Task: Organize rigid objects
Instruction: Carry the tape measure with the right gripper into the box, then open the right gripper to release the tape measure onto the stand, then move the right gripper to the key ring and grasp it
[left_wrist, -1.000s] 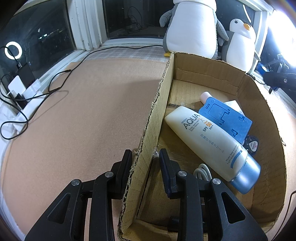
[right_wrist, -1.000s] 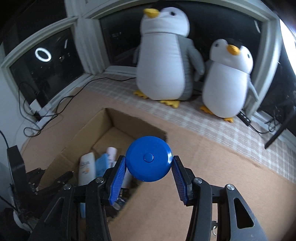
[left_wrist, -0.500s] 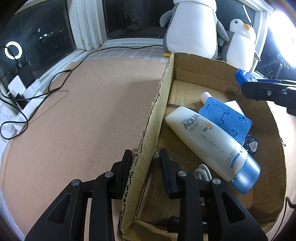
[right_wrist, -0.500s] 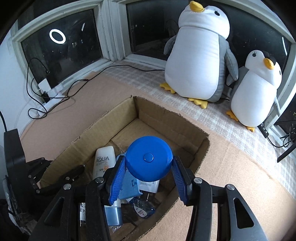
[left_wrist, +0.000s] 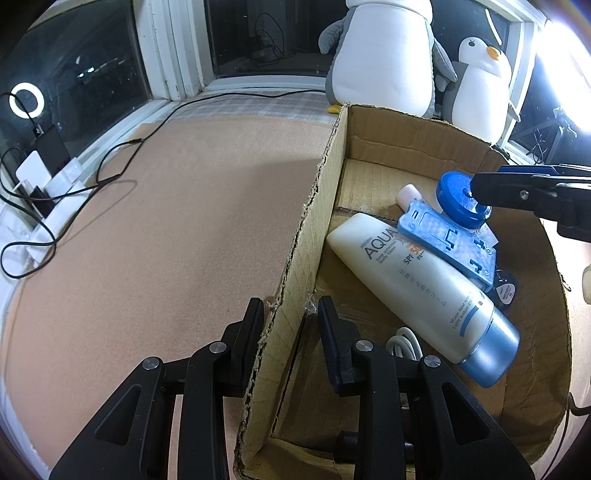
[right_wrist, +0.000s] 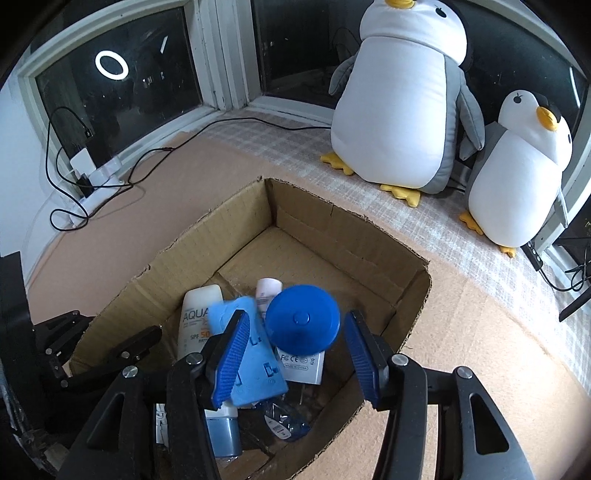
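Blue, stiff plastic disc (right_wrist: 303, 319): probably light, slick-faced, best pinched across its rim. Lies free in cardboard box (right_wrist: 343, 236) atop other items, between right gripper (right_wrist: 297, 354) fingers, spread wide. Left gripper (left_wrist: 290, 326) straddles box wall, fingers apart.

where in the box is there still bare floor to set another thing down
Bare floor shows in the far corner of the cardboard box, beyond the blue disc. The near half is crowded: sunscreen tube, blue plastic plate, white adapter.
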